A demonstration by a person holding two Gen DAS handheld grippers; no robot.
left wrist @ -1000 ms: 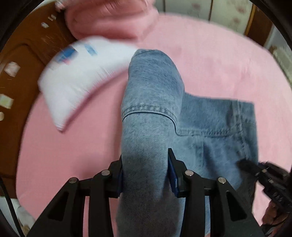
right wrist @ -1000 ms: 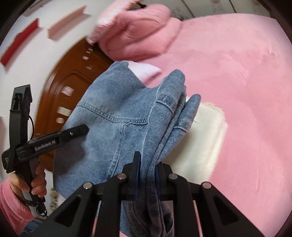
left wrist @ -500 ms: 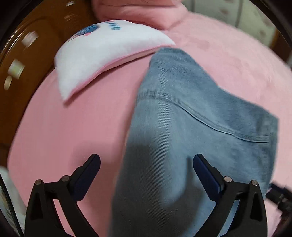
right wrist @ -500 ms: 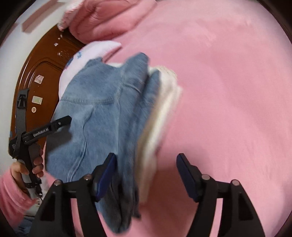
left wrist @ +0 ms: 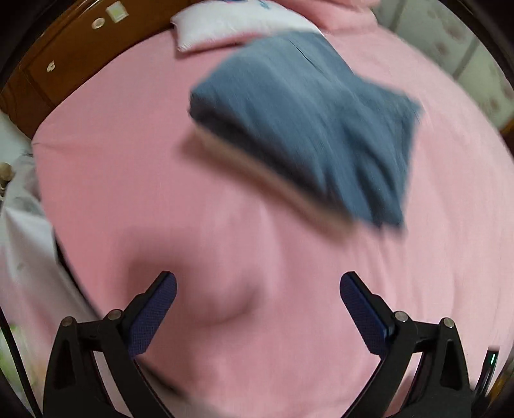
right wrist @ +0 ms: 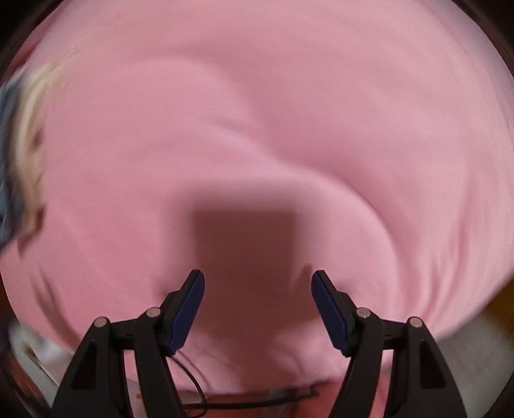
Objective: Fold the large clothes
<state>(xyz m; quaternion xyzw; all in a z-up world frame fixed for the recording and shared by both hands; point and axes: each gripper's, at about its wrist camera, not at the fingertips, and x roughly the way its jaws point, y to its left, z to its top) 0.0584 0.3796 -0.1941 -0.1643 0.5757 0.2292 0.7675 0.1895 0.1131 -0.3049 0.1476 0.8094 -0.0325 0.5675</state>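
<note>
Two wrist cameras looked along a pair of hand-held claws over a bed covered in a pink blanket. The left claw was spread wide with nothing between its blue pads. The right claw was likewise parted and empty, pointing at bare pink blanket with its own shadow below it.

The task's garment, a folded denim piece, lay on the bed at the far side of the left view, well apart from both claws. It sat on top of a cream-coloured folded item, whose pale edge showed along the near side of the denim. Behind it, at the far left, was a white pillow against a brown wooden headboard. In the right view only a blurred strip of the denim and cream edge showed at the far left border.

The denim was mid blue and thick, folded into a rough rectangle with a rounded fold along its left edge. Its right corner looked uneven, though motion blur hid seams and detail.

The fold appeared finished and the step in hand seemed to be drawing away from the pile. To do that well, both claws would best stay open and lift clear without snagging the stack. If tidying were wanted, the ragged right corner would be the place to square up, pressing gently so the heavy layers did not slide off the item beneath.
</note>
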